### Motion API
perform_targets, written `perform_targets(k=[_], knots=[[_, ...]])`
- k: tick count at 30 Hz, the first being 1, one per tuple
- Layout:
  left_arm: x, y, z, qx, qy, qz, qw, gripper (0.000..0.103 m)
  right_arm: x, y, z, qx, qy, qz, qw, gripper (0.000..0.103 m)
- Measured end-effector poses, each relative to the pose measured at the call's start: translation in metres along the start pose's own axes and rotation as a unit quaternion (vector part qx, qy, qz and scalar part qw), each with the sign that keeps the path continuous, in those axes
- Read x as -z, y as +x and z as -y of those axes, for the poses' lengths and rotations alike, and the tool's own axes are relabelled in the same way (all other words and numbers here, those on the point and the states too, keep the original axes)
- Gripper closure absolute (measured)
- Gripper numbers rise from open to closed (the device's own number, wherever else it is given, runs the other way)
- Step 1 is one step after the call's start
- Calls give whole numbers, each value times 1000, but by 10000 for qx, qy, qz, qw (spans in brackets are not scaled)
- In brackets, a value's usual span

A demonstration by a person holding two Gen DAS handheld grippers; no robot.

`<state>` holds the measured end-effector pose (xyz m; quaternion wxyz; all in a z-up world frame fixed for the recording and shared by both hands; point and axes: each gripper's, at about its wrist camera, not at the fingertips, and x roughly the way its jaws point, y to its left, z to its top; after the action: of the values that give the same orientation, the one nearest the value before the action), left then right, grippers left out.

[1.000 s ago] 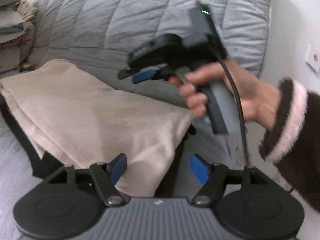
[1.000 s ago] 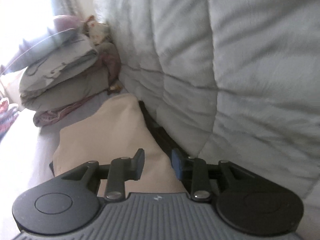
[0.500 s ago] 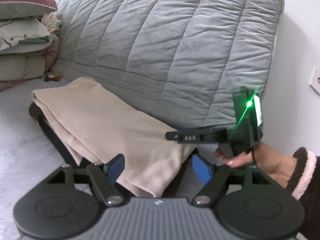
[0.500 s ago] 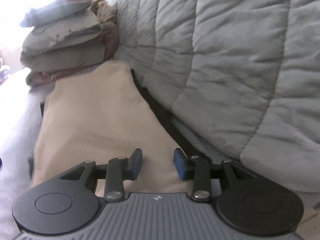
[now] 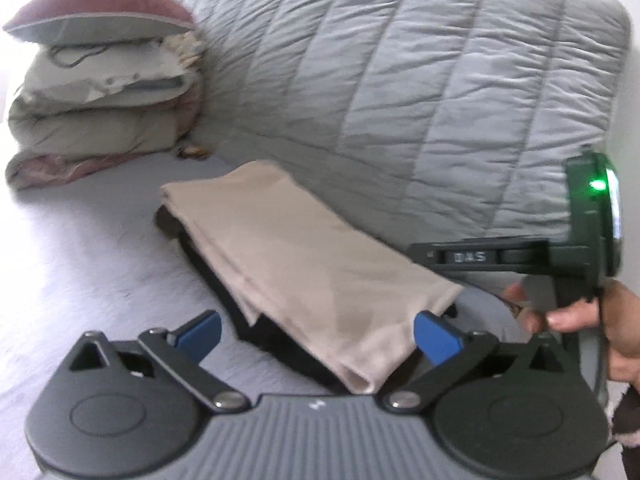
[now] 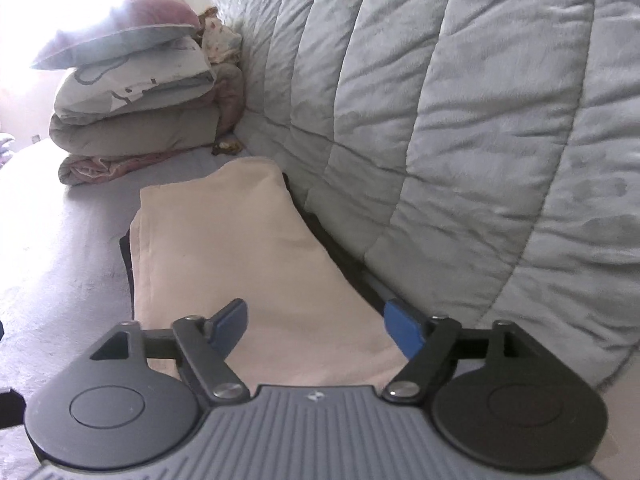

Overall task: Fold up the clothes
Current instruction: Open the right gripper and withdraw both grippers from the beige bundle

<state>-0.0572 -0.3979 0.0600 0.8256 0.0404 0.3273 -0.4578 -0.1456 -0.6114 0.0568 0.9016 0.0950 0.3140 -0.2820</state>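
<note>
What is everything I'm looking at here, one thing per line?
beige garment: one, beige, folded flat on the bed, beside the quilt.
dark garment: one, black, under the beige one, only edges showing.
quilt: one, grey, upright behind the clothes.
stack of bedding: one pile, pink, cream and beige, far left.
bed surface: one, pale grey.
left tool: one, black with blue pads, opening, nothing gripped.
right tool: one, same, opening, above the beige garment.
hand: one, holding the right tool.

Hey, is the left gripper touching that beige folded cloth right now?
Apart. In the left wrist view the left gripper has its jaws opening wide, and the beige folded cloth lies on the bed below between them with neither blue pad pressing on it.
</note>
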Motion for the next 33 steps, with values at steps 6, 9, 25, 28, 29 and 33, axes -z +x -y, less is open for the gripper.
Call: perform_targets(k=[6, 9, 25, 28, 29, 33], knots=[[-2, -12, -16, -380, -297, -397, 9980, 0, 1, -15, -17, 10, -3, -286, 9996, 0], [1, -21, -26, -547, -448, -531, 9961, 0, 0, -23, -25, -11, 112, -418, 9991, 0], [14, -84, -97, -1226, -938, -622, 9860, 0, -6, -57, -103, -156, 115, -479, 9987, 0], [18, -97, -113, -1331, -1013, -605, 9841, 0, -6, -60, -122, -240, 48, -501, 9984, 0], [19, -102, -119, -1364, -1034, -594, 9835, 0, -6, -61, -130, -261, 10, -504, 9984, 0], [24, -118, -138, -1478, -1097, -564, 9813, 0, -6, -67, -158, -360, -114, -496, 9981, 0]])
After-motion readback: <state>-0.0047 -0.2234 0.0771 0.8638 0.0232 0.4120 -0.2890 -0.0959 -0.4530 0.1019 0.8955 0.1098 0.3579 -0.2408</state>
